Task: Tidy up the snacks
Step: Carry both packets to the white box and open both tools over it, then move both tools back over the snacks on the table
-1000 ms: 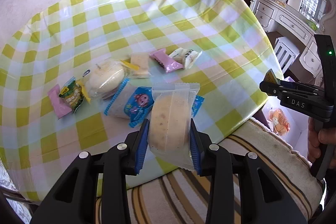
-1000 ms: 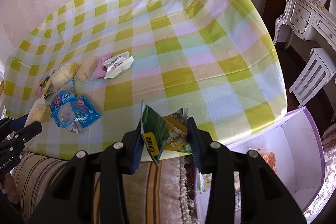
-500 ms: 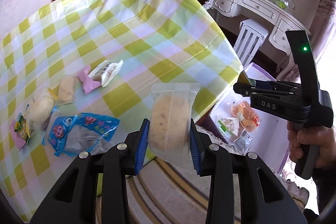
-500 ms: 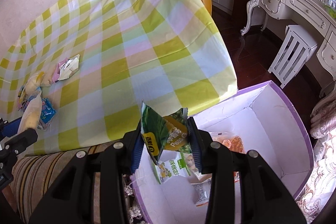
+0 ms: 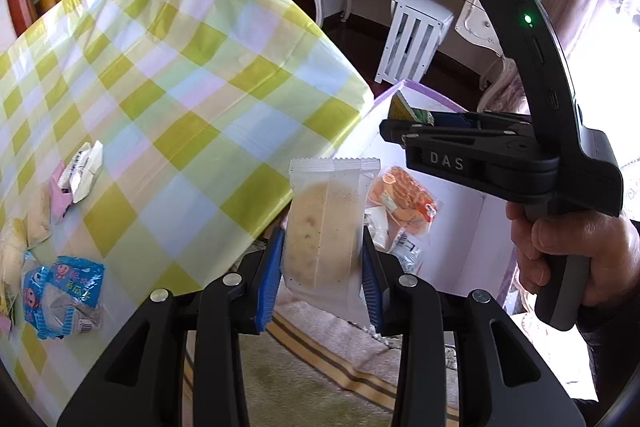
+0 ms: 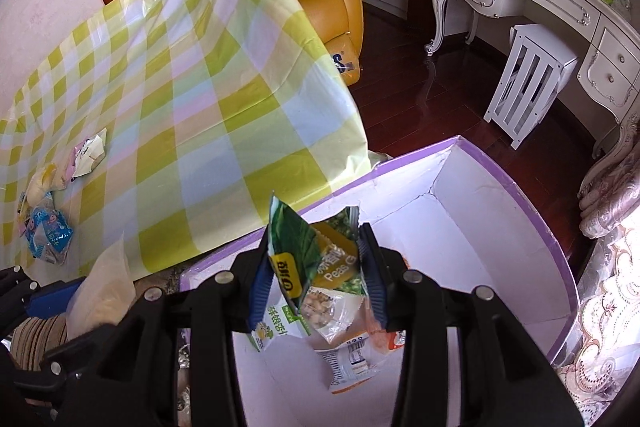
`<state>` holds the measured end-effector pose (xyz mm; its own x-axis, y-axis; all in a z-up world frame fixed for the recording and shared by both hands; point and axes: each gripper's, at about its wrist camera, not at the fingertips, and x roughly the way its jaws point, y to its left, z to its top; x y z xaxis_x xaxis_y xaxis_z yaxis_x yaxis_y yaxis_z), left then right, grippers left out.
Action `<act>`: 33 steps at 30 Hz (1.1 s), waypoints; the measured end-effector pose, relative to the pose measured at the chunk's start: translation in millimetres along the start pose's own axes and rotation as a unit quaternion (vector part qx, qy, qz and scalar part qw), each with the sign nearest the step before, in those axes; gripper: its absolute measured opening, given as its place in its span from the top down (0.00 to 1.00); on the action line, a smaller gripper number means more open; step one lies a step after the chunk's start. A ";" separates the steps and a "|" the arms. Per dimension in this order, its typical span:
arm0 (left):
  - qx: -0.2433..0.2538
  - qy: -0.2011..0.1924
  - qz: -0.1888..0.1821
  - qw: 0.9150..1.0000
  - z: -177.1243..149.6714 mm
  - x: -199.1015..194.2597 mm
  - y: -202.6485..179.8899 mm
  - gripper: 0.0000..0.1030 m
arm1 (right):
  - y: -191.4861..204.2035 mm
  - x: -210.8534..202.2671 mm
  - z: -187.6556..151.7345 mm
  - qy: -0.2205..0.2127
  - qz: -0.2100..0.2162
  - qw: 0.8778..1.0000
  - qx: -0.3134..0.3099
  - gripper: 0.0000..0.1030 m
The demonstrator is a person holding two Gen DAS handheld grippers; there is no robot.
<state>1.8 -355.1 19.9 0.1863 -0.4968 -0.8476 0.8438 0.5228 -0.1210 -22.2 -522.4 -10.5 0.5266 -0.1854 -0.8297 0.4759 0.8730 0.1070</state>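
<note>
your left hand-held gripper (image 5: 322, 267) clamps the clear-wrapped cake (image 5: 322, 227) beside the counter (image 5: 168, 95) edge. your right hand-held gripper (image 6: 316, 275) grips the green pea packet (image 6: 316, 255), apparently above the purple-rimmed box (image 6: 500, 227).

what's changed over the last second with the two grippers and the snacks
Both grippers swung right, off the table toward the box; the right gripper now holds its pea packet over it. The left gripper keeps its cake. Table snacks unmoved.
</note>
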 end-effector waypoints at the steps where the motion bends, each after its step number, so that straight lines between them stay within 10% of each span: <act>1: 0.005 0.005 -0.007 1.000 0.5 2.4 -4.8 0.66 | -3.3 -0.6 -0.2 -0.001 -0.003 1.000 0.002 0.60; 33: -0.021 -0.014 -0.018 1.000 0.5 -3.6 -5.4 0.37 | -2.9 -9.3 -9.1 -0.003 -0.007 1.000 -0.012 0.39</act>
<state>-3.2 -356.4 23.9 0.1709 -0.5339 -0.8281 0.8287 0.5325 -0.1722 -34.9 -519.2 -8.0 0.5235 -0.2001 -0.8282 0.4666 0.8807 0.0822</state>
